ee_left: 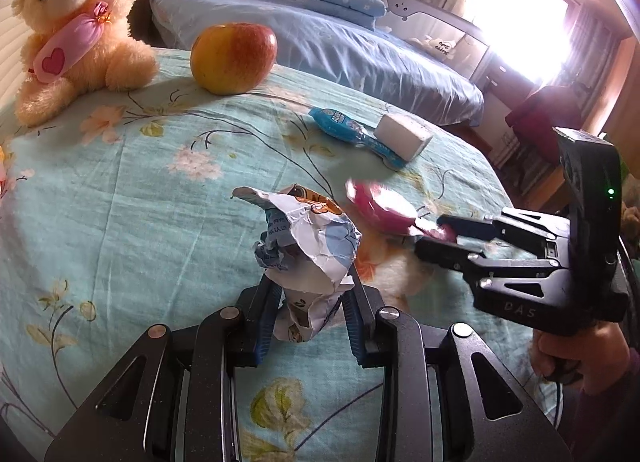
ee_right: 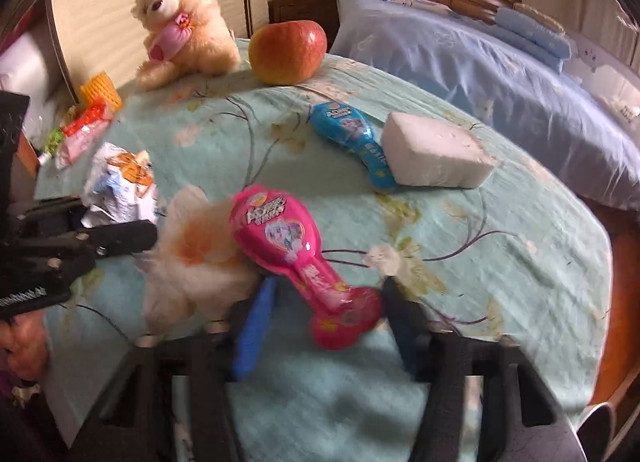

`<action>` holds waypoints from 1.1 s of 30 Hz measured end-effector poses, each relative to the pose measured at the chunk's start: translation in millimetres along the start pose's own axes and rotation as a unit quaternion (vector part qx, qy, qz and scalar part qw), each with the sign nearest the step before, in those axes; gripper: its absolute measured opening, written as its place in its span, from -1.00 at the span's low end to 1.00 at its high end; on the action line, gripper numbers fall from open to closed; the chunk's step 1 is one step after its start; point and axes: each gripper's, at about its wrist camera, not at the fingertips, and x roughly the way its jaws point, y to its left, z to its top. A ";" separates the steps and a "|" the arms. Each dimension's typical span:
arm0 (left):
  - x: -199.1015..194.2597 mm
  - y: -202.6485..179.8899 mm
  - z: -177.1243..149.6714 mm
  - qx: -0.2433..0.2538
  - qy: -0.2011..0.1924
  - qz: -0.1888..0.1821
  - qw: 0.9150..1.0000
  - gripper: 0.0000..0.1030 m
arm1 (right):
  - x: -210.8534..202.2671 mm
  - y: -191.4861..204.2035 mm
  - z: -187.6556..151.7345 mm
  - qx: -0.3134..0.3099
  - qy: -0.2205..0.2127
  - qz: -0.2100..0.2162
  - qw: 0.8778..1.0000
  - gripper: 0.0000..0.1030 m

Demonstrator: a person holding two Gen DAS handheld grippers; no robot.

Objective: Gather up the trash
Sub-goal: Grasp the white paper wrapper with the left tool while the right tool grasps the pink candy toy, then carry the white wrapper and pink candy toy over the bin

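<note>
A crumpled white-and-blue wrapper (ee_left: 308, 250) sits between the fingers of my left gripper (ee_left: 310, 302), which is shut on it; the wrapper also shows in the right wrist view (ee_right: 120, 186). A pink candy pack (ee_right: 304, 254) lies on the floral tablecloth (ee_left: 120, 202). My right gripper (ee_right: 328, 302) has its fingers on either side of the pack's narrow end. In the left wrist view that gripper (ee_left: 434, 232) pinches the pink pack (ee_left: 380, 206). A blue candy pack (ee_right: 352, 142) lies farther back.
A teddy bear (ee_left: 76, 30), an apple (ee_left: 234, 58) and a white foam block (ee_right: 436, 154) stand on the table. Orange and pink wrappers (ee_right: 86, 122) lie at its left edge. A bed with blue bedding (ee_right: 480, 62) is behind.
</note>
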 end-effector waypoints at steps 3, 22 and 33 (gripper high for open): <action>0.7 -0.7 0.4 0.001 0.003 -0.003 1.000 -0.45 | -5.4 2.9 -5.7 0.021 0.002 -0.016 1.000 -0.31; -14.1 -96.7 -18.7 0.071 0.012 -0.083 0.994 -0.45 | -94.7 -37.4 -100.9 0.253 -0.072 -0.054 0.963 -0.31; -10.0 -150.7 -31.9 0.114 0.028 -0.106 0.987 -0.45 | -133.5 -54.0 -138.6 0.288 -0.097 -0.095 0.948 -0.31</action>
